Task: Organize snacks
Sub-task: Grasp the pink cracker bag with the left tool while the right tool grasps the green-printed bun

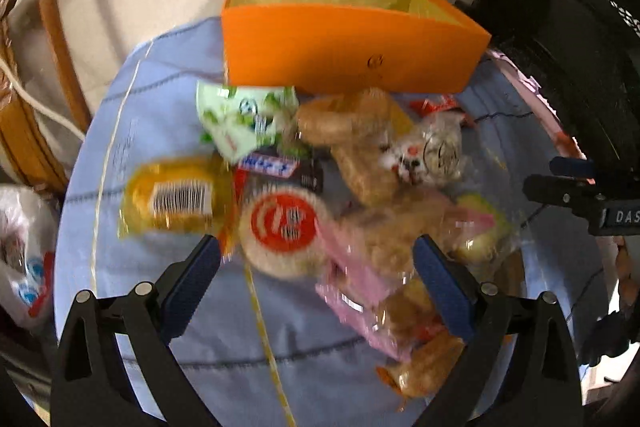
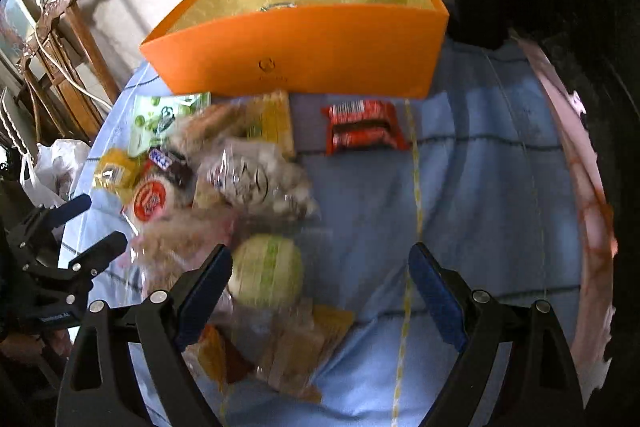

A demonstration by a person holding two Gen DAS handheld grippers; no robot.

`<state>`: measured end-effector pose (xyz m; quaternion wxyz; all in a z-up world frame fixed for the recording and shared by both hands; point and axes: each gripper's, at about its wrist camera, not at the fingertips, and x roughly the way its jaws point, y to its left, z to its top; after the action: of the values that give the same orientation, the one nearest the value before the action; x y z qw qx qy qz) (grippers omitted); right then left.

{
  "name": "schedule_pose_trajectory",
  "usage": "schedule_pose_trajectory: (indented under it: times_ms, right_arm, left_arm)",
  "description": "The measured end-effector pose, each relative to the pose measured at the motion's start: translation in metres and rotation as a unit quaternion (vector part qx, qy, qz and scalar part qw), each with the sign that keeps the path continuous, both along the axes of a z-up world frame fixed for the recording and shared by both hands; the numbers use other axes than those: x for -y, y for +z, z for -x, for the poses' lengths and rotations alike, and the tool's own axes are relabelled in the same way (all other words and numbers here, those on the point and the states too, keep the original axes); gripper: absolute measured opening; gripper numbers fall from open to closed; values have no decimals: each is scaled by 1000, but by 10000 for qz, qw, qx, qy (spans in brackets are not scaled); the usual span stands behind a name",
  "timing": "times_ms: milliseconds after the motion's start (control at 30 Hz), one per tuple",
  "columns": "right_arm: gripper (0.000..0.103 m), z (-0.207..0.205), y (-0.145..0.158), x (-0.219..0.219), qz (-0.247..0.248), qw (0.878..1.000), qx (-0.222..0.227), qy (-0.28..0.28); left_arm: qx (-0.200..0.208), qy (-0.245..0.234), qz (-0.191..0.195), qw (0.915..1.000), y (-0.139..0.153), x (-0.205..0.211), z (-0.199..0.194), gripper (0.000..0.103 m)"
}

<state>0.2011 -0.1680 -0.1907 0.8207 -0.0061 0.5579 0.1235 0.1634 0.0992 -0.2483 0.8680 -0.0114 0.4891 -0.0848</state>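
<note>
Gaping wide, both tools [image 1: 316,259] [image 2: 320,267] grip nothing above snacks [image 1: 288,223].

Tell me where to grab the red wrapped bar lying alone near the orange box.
Grip the red bar across its short width at the middle, coming straight down from above. It lies flat on the blue cloth, apart from the pile, with bare cloth on every side. The right gripper is open and looks nearest.

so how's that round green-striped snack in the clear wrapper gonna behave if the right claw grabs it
The round green-striped snack looks soft and light, so it may squash under firm pads. Its clear glossy wrapper will probably crinkle and could slip. Being rounded, it might roll or scoot across the blue cloth if nudged.
</note>
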Motion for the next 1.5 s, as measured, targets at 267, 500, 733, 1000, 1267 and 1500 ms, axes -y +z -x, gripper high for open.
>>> schedule_pose_trajectory:
  times_ms: [267,500,733,1000,1267,1500]
  right_arm:
    - [90,18,1,4,32,10000,69,-33]
    - [90,21,4,-2,-74,9999,48,96]
    - [90,19,-15,-22,205,9986,-121,462]
    - [90,3,-44,-28,130,9979,-280,566]
    - [63,2,-62,-33,-255,9959,-469,737]
    - [57,5,-49,-14,-376,9973,-266,568]
  left_arm:
    - [46,141,84,9999,2,-10,13,95]
    - [212,-94,139,9996,11,-1,17,95]
    - [194,-362,-110,9991,3,24,3,95]
    - [-221,-16,12,9998,-29,33,-29,96]
    - [-102,-546,193,9983,-44,40,-32,53]
    - [59,-959,238,9951,-37,54,-27,30]
